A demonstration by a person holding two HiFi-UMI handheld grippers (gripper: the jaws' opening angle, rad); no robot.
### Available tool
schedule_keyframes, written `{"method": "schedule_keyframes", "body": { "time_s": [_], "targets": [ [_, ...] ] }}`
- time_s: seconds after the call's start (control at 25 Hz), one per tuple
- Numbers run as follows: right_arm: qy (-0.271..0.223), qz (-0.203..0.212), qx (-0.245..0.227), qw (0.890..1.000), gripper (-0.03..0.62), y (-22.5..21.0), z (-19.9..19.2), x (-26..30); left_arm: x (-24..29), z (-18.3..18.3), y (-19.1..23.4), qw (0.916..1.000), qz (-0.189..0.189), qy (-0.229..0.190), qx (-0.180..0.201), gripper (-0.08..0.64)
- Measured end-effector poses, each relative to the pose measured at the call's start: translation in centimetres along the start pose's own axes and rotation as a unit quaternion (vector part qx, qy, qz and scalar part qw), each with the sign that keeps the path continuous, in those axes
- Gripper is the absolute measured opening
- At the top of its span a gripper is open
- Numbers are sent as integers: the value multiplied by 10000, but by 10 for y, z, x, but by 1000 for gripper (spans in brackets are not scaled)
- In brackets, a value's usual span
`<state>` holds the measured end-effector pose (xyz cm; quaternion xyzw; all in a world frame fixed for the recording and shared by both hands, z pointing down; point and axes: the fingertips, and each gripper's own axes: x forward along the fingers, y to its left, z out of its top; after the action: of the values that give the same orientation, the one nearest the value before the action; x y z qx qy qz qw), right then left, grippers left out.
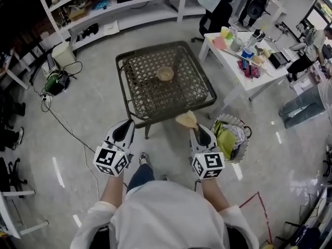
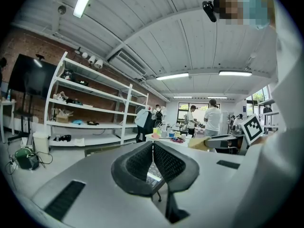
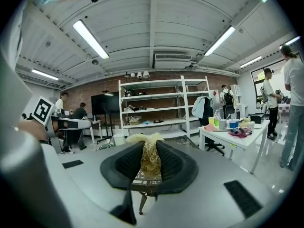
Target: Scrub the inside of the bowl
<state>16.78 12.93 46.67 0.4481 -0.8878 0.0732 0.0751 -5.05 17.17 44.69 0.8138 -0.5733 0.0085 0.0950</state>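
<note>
A small tan bowl [image 1: 165,74] sits near the middle of a dark woven-top table [image 1: 136,95], in the head view. My right gripper [image 1: 196,130] is shut on a pale fibrous scrubber [image 1: 187,120], held over the table's near right corner. In the right gripper view the scrubber [image 3: 150,158] is pinched between the two dark pads and sticks up above them. My left gripper [image 1: 126,128] hangs at the table's near left edge, its jaws [image 2: 153,165] shut with nothing between them. Both grippers are well short of the bowl.
A white desk [image 1: 244,74] cluttered with cups and bottles stands to the right, with people beside it. A wire basket [image 1: 231,136] with cloths sits on the floor near my right gripper. White shelving [image 1: 114,14] lines the far wall. Cables and a green device [image 1: 54,82] lie at the left.
</note>
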Motion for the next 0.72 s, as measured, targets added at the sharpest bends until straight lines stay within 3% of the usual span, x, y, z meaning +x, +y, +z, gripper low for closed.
{"method": "schedule_keyframes", "body": {
  "time_s": [0.72],
  "targets": [
    [-188, -787, 96, 9967, 91, 10, 38, 116, 94, 32, 106, 9956, -927, 122, 115, 34]
  ]
}}
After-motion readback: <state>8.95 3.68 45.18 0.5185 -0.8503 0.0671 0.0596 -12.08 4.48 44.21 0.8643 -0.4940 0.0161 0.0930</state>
